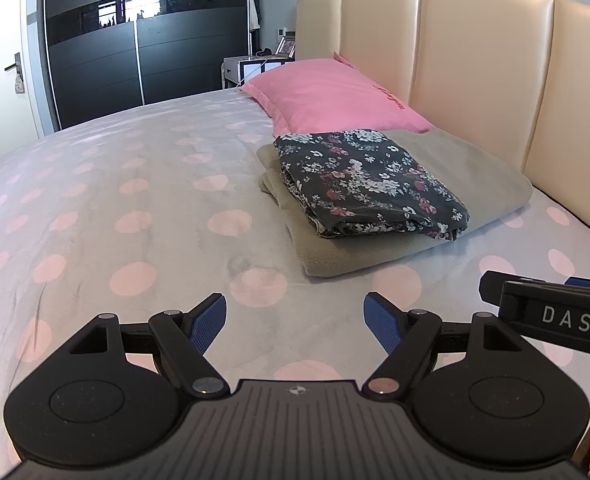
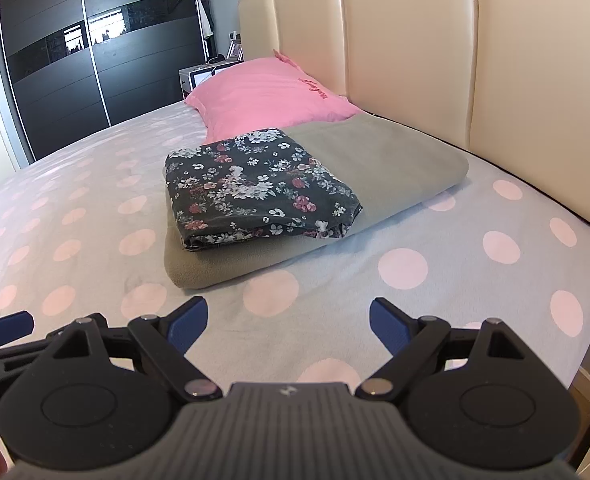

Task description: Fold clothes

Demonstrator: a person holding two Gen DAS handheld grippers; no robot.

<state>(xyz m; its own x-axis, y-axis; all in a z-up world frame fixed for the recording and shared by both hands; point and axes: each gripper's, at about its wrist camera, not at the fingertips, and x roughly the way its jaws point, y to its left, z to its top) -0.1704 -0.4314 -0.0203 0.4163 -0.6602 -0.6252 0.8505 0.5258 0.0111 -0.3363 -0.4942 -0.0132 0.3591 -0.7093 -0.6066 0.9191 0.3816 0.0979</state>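
Left gripper [image 1: 295,322] and right gripper [image 2: 289,326], jaws spread wide and empty, above the polka-dot bed [image 2: 435,240]. Beyond them, a folded floral garment [image 2: 255,188] lies on a folded grey blanket [image 2: 383,160]. A pink pillow [image 2: 263,92] rests behind the stack, against the cream headboard [image 2: 495,60].

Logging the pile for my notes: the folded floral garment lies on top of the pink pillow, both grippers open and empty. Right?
Not quite. The floral garment lies on the folded grey blanket, with the pink pillow behind; the right wrist view shows it. Both grippers are open and empty.
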